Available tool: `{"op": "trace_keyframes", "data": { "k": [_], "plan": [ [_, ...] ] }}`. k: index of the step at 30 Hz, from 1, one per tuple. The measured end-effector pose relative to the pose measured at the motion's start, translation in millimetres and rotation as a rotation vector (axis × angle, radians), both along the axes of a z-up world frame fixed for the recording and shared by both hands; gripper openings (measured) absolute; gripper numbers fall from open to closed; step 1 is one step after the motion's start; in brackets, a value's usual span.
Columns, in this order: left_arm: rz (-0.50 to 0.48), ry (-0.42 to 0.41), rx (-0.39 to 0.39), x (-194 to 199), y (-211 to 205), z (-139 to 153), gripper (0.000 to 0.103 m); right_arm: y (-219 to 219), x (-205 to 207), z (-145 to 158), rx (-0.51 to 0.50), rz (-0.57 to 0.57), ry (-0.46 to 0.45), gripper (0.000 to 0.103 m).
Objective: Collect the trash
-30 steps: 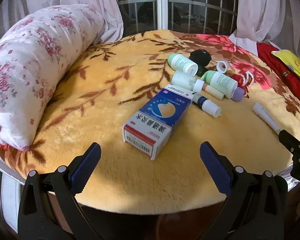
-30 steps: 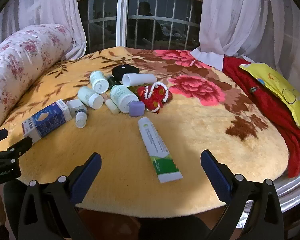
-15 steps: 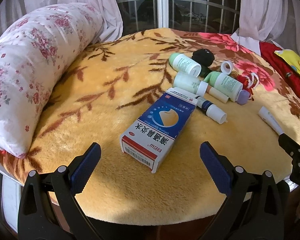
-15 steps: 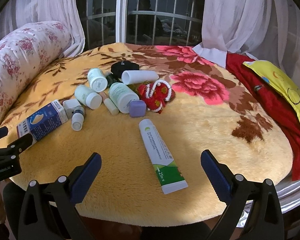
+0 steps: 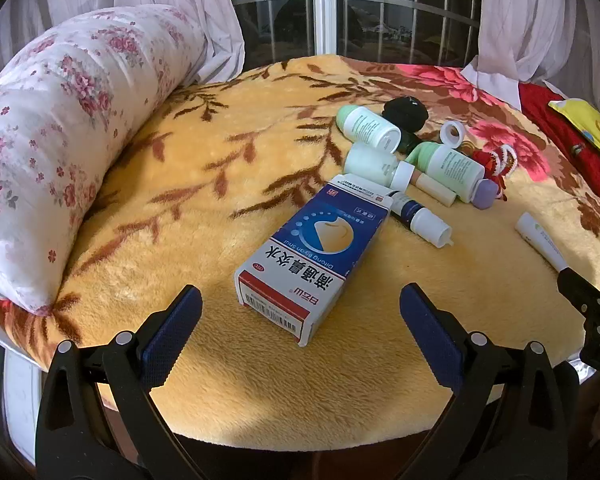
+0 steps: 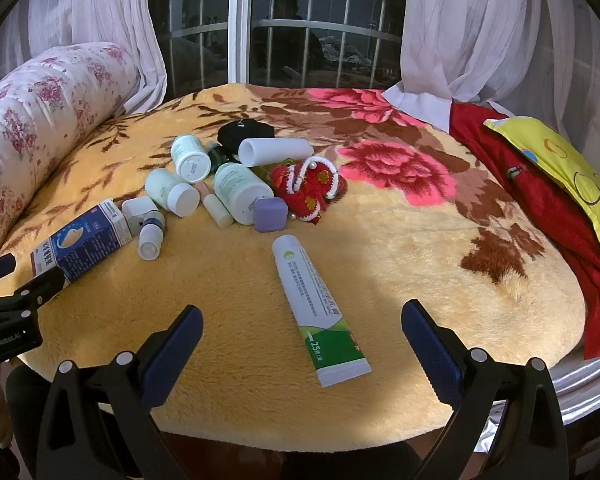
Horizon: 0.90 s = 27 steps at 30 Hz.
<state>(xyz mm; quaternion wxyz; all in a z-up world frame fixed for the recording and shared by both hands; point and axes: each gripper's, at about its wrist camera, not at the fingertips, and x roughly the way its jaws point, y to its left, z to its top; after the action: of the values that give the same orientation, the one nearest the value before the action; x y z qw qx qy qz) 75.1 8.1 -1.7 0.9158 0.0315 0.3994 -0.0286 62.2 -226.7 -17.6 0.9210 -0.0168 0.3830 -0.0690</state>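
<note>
A blue and white medicine box [image 5: 314, 258] [image 6: 82, 240] lies on the yellow blanket, just ahead of my left gripper [image 5: 300, 334], which is open and empty. A white and green tube [image 6: 318, 308] [image 5: 540, 240] lies lengthwise in front of my right gripper [image 6: 302, 350], also open and empty. Behind them sits a cluster: a small dropper bottle [image 5: 420, 218] [image 6: 150, 234], several pale green and white bottles [image 5: 448, 168] [image 6: 240, 192], a white cylinder [image 6: 276, 152], a black pouch [image 5: 404, 110] [image 6: 244, 132] and a red knitted item [image 6: 308, 190].
A floral bolster pillow [image 5: 60, 128] [image 6: 40, 120] runs along the left. Red cloth [image 6: 540, 176] and a yellow cushion [image 6: 560, 172] lie at the right edge. Curtains and a barred window [image 6: 280, 28] stand behind. The blanket's front edge [image 5: 300, 436] drops off just below the grippers.
Both grippers have crept a little forward and higher over the blanket; the box and the tube sit slightly closer to the fingers. Nothing on the blanket has moved.
</note>
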Motion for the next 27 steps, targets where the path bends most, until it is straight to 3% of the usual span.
{"op": "trace_keyframes", "data": {
  "k": [27],
  "plan": [
    [0.0, 0.001, -0.001, 1.1, -1.0, -1.7, 0.097, -1.3, 3.3, -0.9, 0.004, -0.001, 0.008, 0.098]
  ]
}}
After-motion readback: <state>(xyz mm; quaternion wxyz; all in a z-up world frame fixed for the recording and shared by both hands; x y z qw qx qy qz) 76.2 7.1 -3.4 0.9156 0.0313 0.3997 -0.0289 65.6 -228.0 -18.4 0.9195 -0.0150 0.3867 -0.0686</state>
